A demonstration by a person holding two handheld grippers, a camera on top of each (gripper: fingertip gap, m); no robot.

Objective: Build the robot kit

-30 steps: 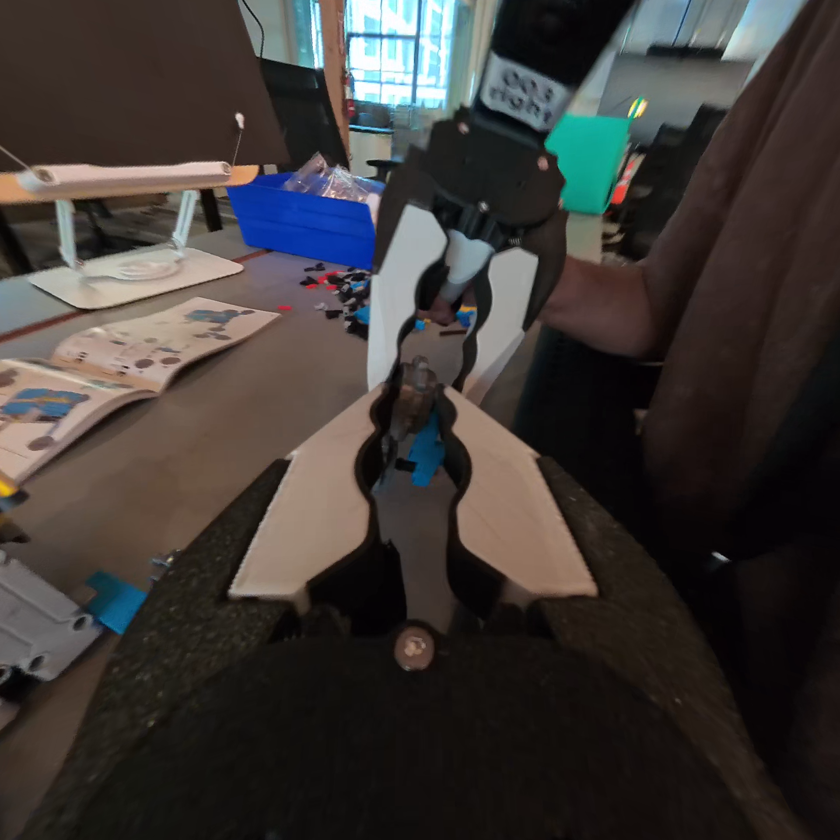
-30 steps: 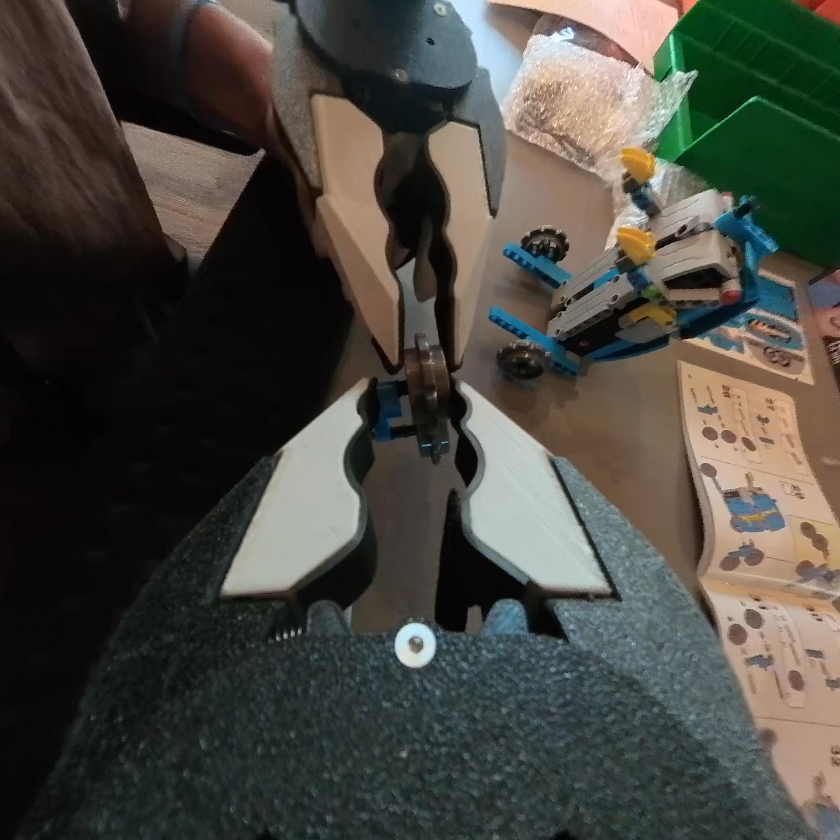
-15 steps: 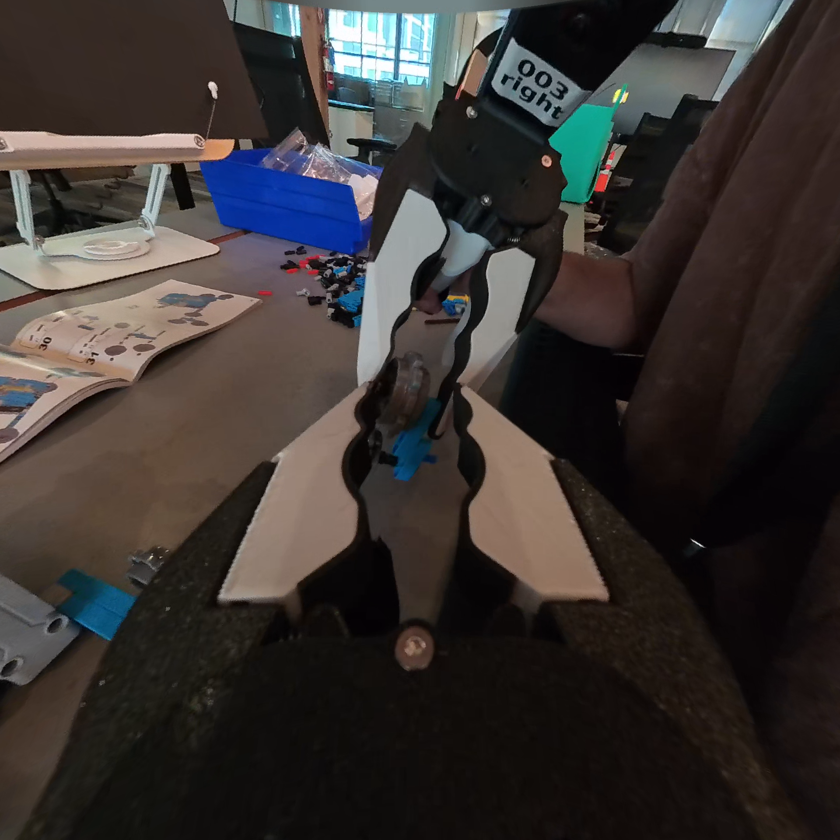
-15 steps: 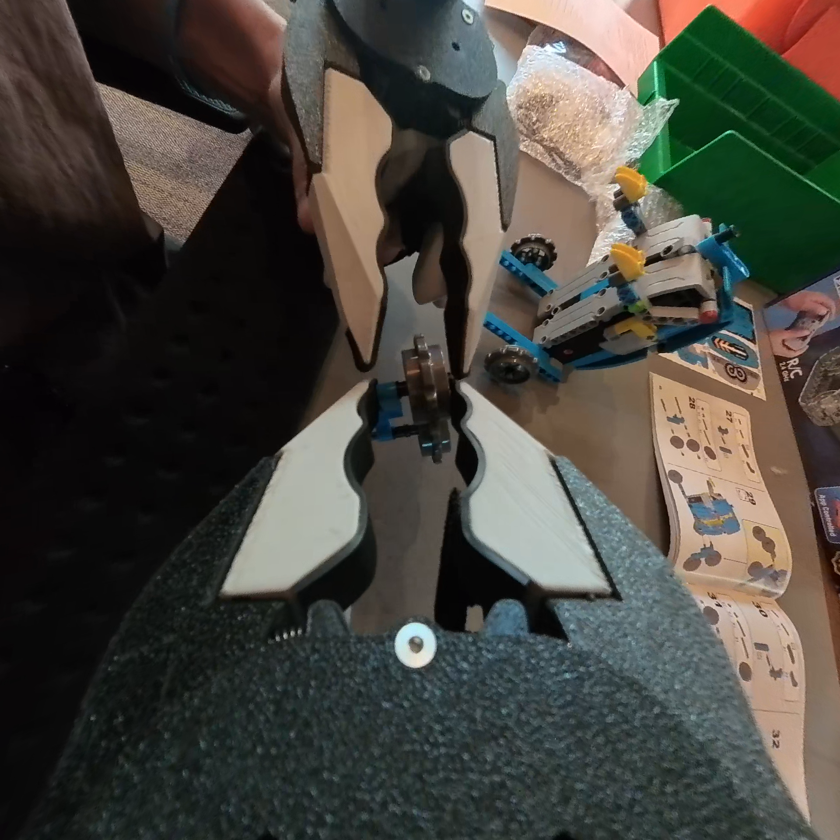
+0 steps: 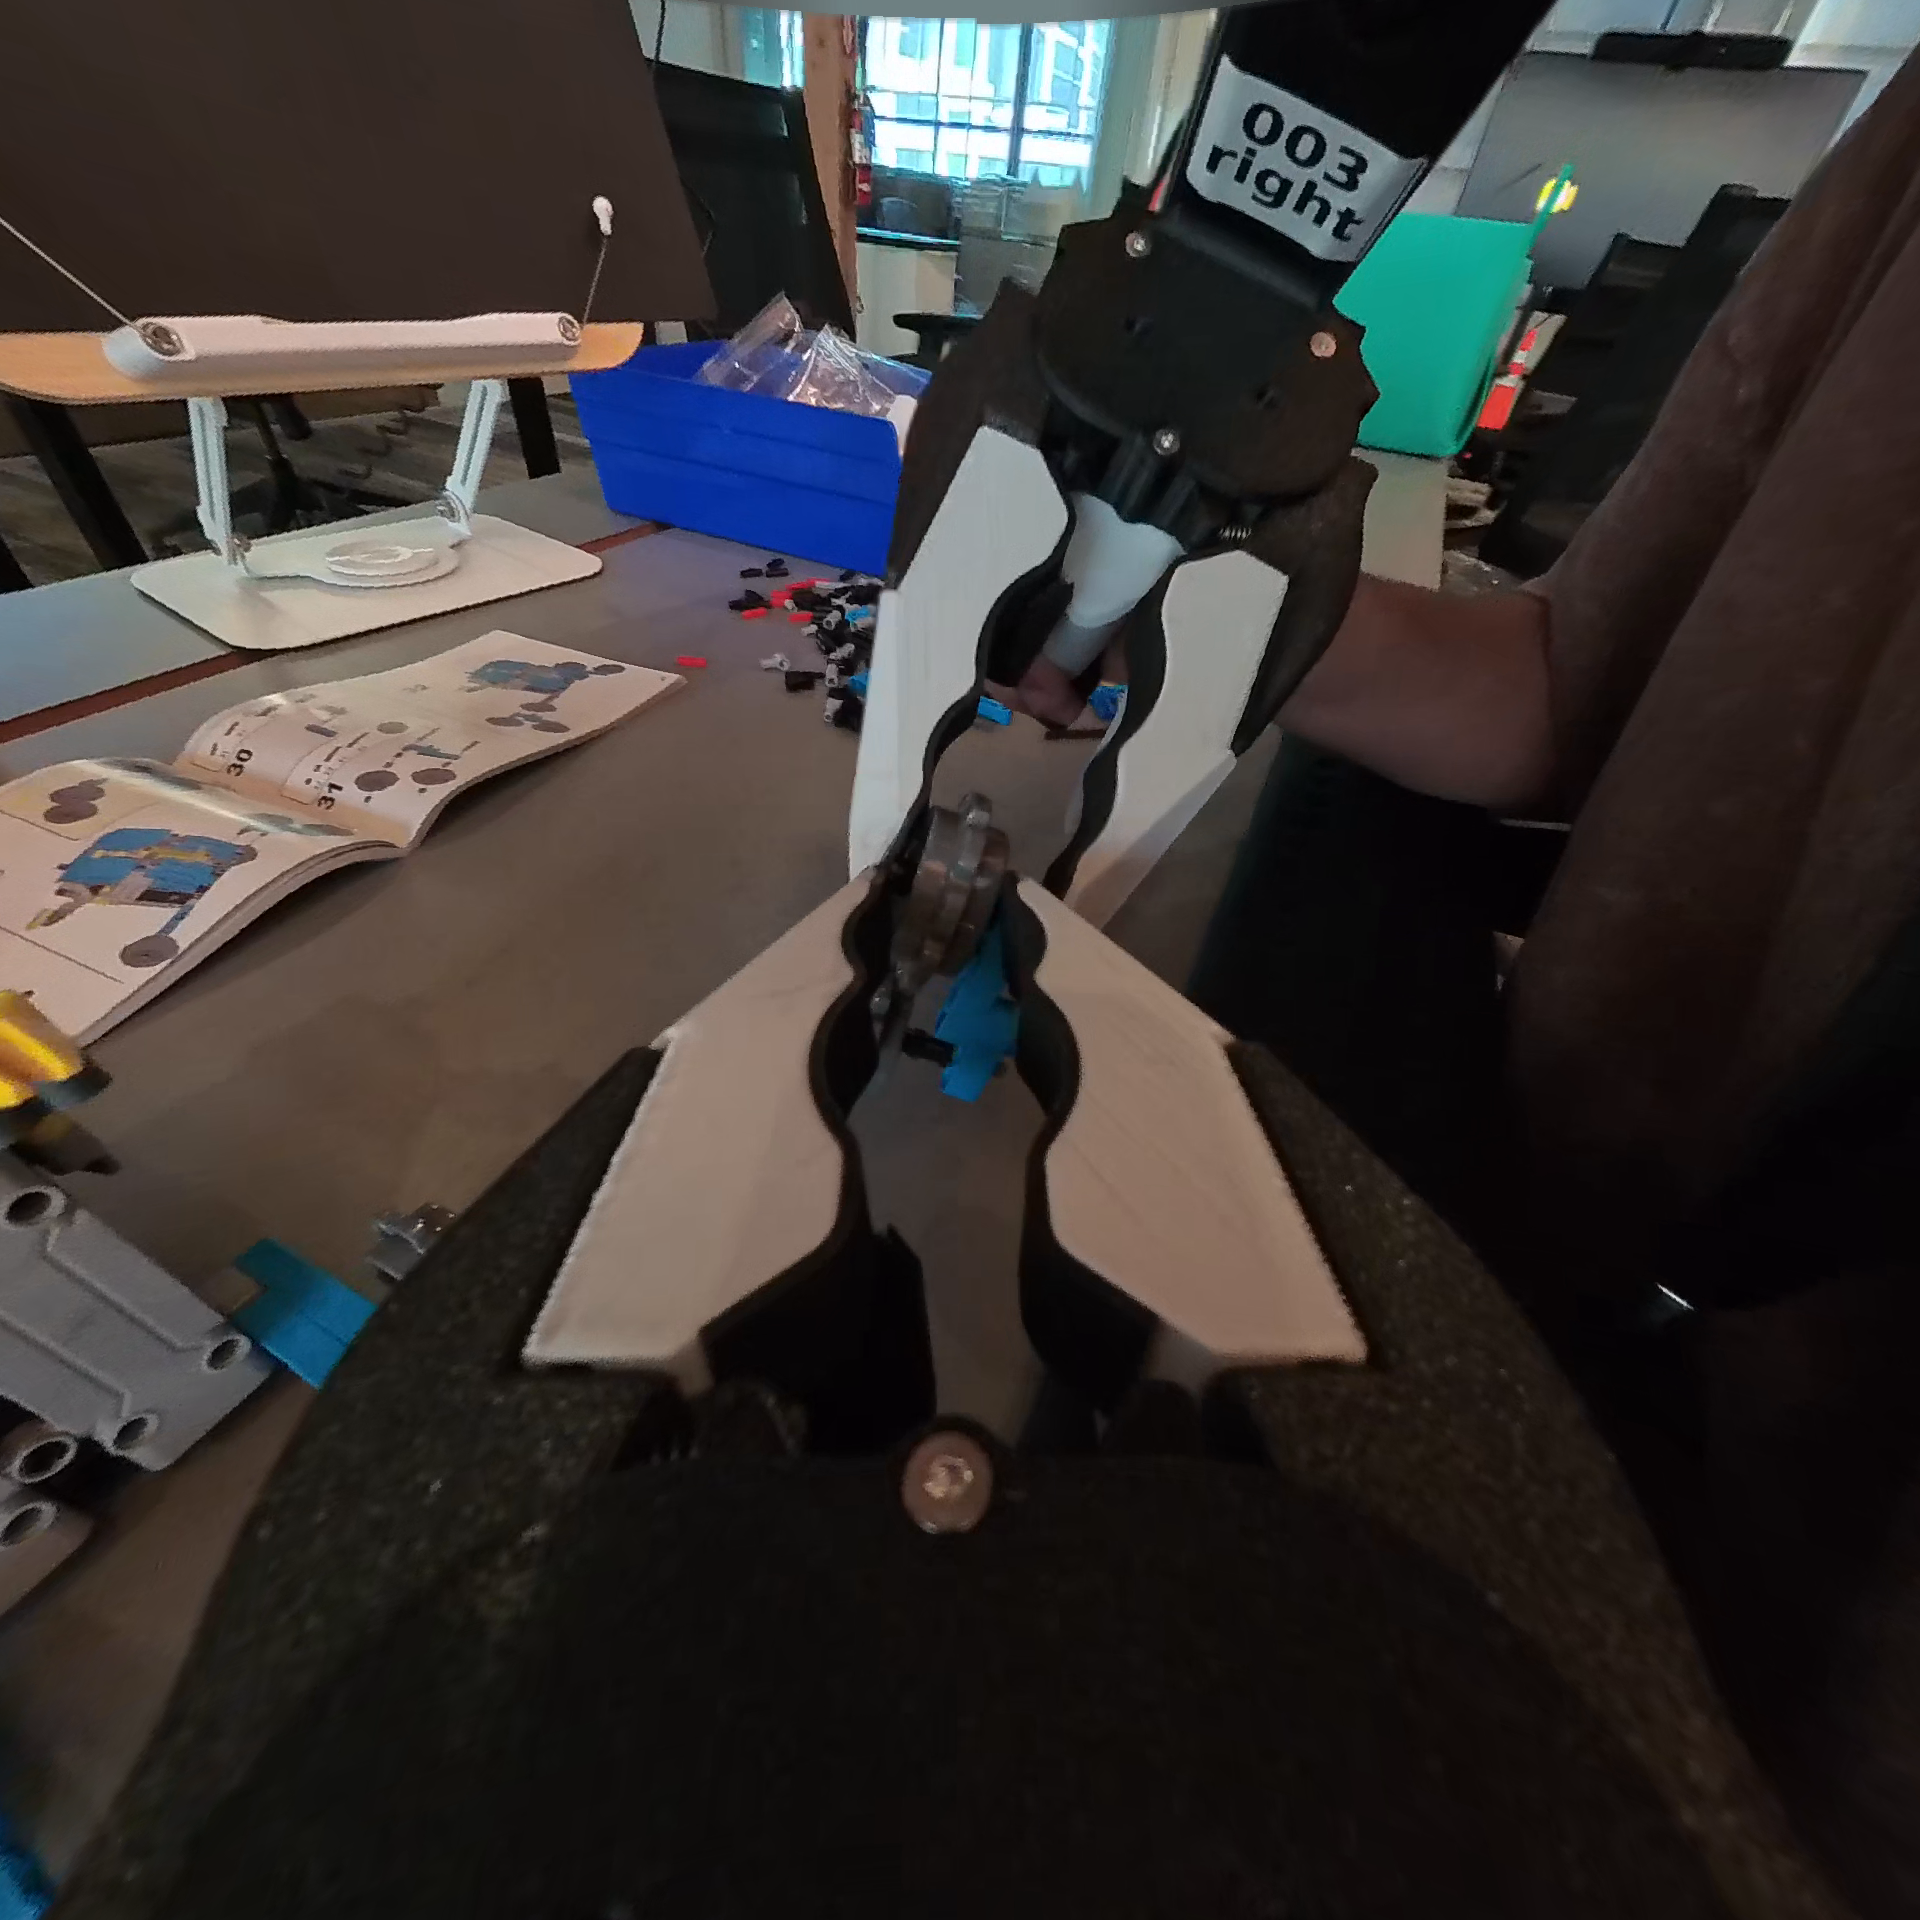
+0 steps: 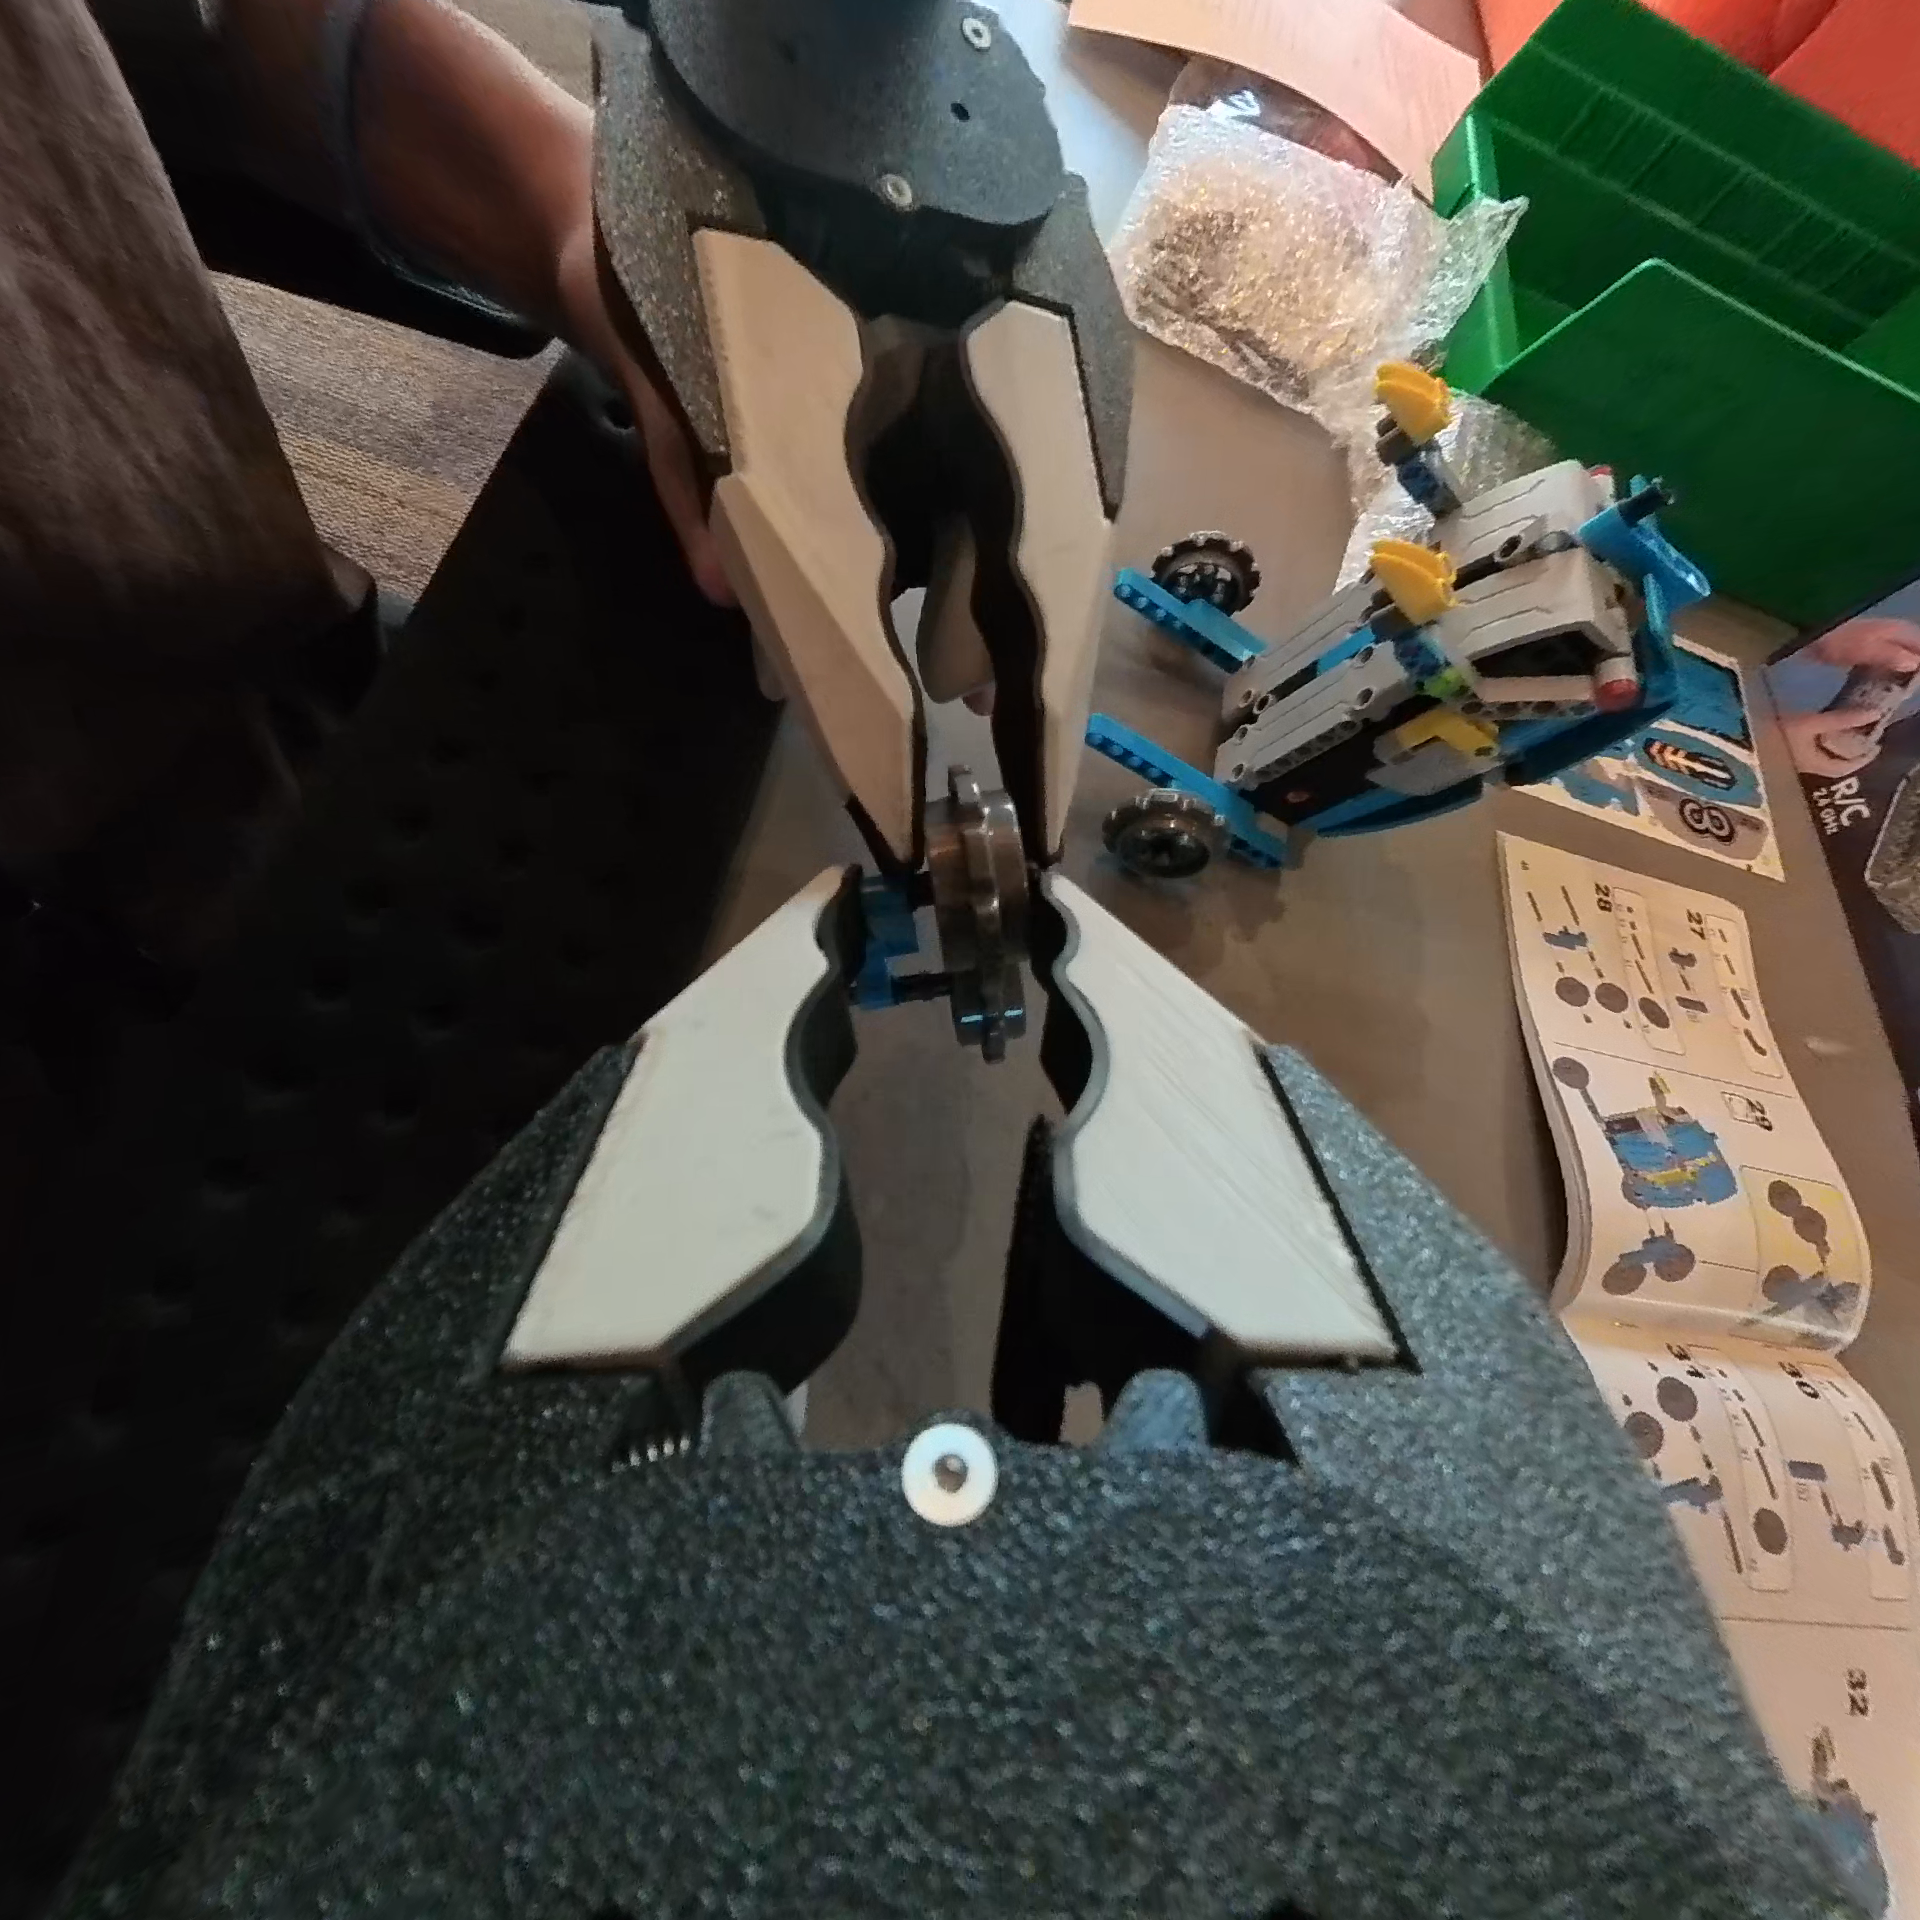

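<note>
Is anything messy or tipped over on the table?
Yes. The blue and grey brick vehicle lies tipped on its side, wheels sticking out sideways. Small loose pieces are scattered on the table beside the blue bin. The instruction booklet lies open, pages curling up.

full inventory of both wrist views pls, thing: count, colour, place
gear piece: 1, dark grey sprocket pinned to a blue bit, in the air between both grippers' tips
vehicle: 1, grey, blue and yellow brick build, on table right of the grippers
booklet: 1, open, on table
loose parts: small pile, black, red, blue, before the blue bin
blue bin: 1, far end of table, clear bags inside
green bins: green, count unclear, behind vehicle
bubble wrap: 1 wad, clear, beside green bins
box: 1, dark printed, at the right wrist view's right edge
stand: 1, white, far left, wooden top
table: 1, grey
left gripper: shut on gear piece
right gripper: shut on gear piece
</note>
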